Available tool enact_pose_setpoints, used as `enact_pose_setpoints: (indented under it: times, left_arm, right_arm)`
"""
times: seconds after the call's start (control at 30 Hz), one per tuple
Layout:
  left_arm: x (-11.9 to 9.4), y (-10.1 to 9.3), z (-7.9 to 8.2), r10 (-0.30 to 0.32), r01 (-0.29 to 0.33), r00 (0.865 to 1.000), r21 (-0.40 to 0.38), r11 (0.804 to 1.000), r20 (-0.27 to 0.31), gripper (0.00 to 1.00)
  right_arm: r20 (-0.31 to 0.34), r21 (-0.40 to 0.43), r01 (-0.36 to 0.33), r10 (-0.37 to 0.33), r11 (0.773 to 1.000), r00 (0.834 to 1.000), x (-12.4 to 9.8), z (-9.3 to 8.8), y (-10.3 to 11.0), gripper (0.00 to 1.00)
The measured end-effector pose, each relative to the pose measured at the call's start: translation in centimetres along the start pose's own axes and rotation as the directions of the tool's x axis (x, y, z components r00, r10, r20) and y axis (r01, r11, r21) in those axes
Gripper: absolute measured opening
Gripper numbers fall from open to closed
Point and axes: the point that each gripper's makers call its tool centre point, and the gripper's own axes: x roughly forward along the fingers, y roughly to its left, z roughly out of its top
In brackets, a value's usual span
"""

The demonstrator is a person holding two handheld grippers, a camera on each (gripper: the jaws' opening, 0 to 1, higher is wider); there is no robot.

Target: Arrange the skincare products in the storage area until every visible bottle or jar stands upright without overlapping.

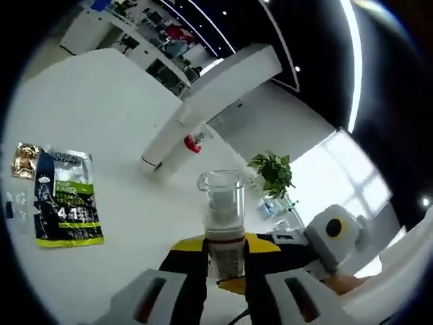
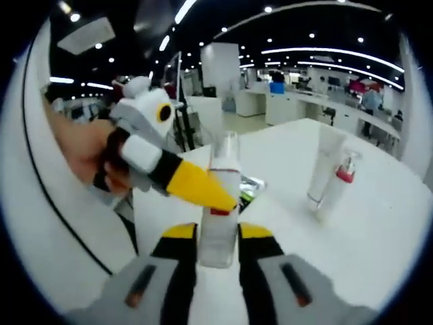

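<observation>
close in, the left gripper (image 1: 225,288) has its jaws pinched on the lower body of a clear bottle (image 1: 222,220), which stands upright between them with its clear cap on top and a thin red band low on the body. just behind the bottle in the left gripper view, the yellow-and-black jaw tips of the right gripper (image 1: 270,245) press in from the right, with a hand (image 1: 345,283) behind them. in the right gripper view, the right gripper (image 2: 218,254) also pinches the bottle (image 2: 220,203), jaws tight on its base, and the left gripper (image 2: 226,198) comes in from the left with its yellow tip against the bottle's middle, held by a hand (image 2: 84,152). so both grippers clasp the same bottle, above the white bench (image 2: 379,223).

farther out on the bench (image 1: 101,101), in the left gripper view, a green and dark sachet (image 1: 65,198) lies flat, with a small gold packet (image 1: 26,160) touching its upper corner. beyond, a white tube (image 2: 322,168) and a red-capped bottle (image 2: 340,177) stand just beside each other, well apart from the held bottle.
</observation>
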Motion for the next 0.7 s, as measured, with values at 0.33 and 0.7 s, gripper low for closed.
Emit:
enact_pose_setpoints:
  times: [0.33, 0.7]
  left_arm:
    - [-0.7, 1.0, -0.4, 0.035, -0.012, 0.995, 0.234, 0.972, -0.092, 0.18]
    - [-0.9, -0.7, -2.4, 0.042, 0.145, 0.955, 0.589, 0.795, -0.292, 0.18]
  right_arm:
    - [0.088, 0.071, -0.112, 0.105, 0.991, 0.990, -1.7, 0.4, -0.3, 0.31]
    - [0.183, 0.122, -0.206, 0.182, 0.971, 0.966, -3.7, 2.8, 0.4, 0.31]
